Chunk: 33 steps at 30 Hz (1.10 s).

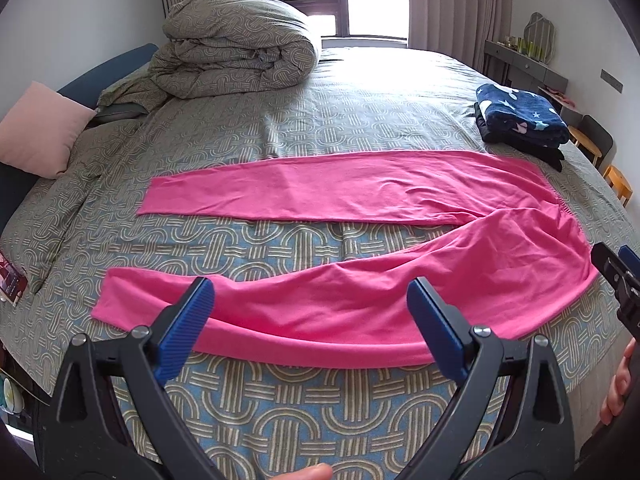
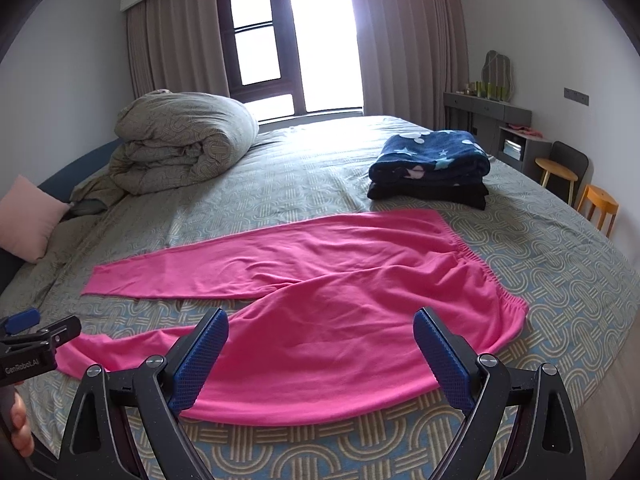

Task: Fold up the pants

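Observation:
Pink pants (image 1: 360,280) lie spread flat on the patterned bed cover (image 1: 280,400), waistband to the right, both legs running left with a gap between them. They also show in the right wrist view (image 2: 340,320). My left gripper (image 1: 310,296) is open, hovering over the near leg's front edge. My right gripper (image 2: 320,328) is open, hovering over the hip part near the waistband (image 2: 492,280). Neither holds cloth. The right gripper shows at the far right of the left wrist view (image 1: 618,276); the left one shows at the left edge of the right wrist view (image 2: 36,332).
A rolled duvet (image 1: 236,44) lies at the bed's far left. A folded stack with a navy star blanket (image 1: 520,116) sits at the far right, just beyond the waistband. A pink pillow (image 1: 40,128) lies left. A dresser (image 2: 492,120) and stools (image 2: 600,204) stand right.

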Available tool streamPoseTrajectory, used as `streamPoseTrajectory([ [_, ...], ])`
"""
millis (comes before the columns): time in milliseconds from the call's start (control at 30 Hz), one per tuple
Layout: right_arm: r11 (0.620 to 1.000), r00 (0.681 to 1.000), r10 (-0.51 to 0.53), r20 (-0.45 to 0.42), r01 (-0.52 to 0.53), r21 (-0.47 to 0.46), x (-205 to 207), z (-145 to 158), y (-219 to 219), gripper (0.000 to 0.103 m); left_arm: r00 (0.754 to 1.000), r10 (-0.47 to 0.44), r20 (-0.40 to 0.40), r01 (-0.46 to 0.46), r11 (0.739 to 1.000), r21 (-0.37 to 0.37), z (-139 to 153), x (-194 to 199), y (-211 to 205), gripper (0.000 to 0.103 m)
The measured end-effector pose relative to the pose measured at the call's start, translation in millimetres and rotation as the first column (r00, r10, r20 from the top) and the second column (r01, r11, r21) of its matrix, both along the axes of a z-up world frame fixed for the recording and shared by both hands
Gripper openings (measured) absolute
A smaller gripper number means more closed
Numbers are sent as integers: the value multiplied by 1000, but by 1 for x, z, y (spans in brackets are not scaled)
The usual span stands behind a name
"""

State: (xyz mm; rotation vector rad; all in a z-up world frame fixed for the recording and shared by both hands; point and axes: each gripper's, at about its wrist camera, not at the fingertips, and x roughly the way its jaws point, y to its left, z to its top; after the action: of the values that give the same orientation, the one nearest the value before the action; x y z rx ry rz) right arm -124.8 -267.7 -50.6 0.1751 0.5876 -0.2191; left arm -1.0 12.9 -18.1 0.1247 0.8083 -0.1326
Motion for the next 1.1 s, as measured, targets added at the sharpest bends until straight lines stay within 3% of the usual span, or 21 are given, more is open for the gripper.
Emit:
streamPoseTrajectory([
  [400, 999, 998, -29, -64, 31, 33, 2, -17, -12, 95, 999, -8, -49, 8, 1000, -11, -22, 6, 5, 97],
  [1100, 999, 998, 3, -63, 0, 43, 5, -20, -5, 95, 997, 10, -71, -11, 1000, -11, -31, 3, 18, 97],
])
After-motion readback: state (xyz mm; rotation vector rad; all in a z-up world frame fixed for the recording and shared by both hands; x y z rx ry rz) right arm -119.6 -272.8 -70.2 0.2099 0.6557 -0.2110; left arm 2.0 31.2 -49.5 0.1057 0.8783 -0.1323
